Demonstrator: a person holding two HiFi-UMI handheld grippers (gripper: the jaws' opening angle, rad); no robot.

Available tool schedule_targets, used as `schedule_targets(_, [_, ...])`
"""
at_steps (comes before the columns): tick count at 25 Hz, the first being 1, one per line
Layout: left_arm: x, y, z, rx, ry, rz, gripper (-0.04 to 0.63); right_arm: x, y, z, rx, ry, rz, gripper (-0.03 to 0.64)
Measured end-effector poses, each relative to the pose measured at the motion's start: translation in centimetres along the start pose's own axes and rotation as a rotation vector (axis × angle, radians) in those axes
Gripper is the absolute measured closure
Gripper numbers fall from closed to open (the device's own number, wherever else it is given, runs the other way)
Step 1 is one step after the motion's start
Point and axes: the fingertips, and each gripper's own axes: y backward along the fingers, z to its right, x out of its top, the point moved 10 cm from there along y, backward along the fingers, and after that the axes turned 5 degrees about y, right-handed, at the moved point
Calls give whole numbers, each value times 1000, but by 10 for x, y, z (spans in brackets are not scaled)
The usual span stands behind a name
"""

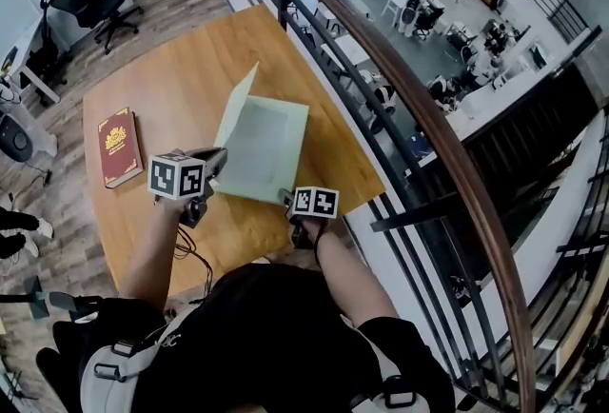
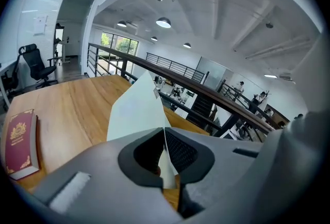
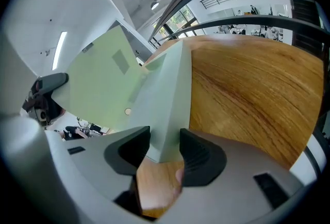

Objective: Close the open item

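A pale green book (image 1: 265, 149) lies open on the wooden table (image 1: 181, 78). Its thin front cover (image 1: 236, 107) stands tilted up from the left side. My left gripper (image 1: 217, 159) is shut on the near edge of that cover (image 2: 136, 109), which runs as a thin sheet between the pads of the left gripper (image 2: 165, 158). My right gripper (image 1: 288, 199) sits at the book's near right corner. In the right gripper view the jaws of the right gripper (image 3: 164, 153) close on the page block (image 3: 165, 99), with the raised cover (image 3: 100, 86) to the left.
A dark red book (image 1: 119, 147) lies shut near the table's left edge, also seen in the left gripper view as the red book (image 2: 19, 143). A dark railing (image 1: 400, 88) runs along the table's right side above a drop to a lower floor. An office chair (image 1: 90, 2) stands at far left.
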Motion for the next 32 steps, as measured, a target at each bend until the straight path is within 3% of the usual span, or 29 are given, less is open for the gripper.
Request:
schedule_targets(8, [-20,-43,41,-25,-99,-94,581,7,3,-6,-26,102,-21,434])
schedule_targets(17, [-49,-88,62,-28,-185,-208,574,7,1,-7,-7,88,-34,434])
schedule_targets(32, [-68,-160,65,-42,-218,-394,557,11,1,-7,10,90,-34,430])
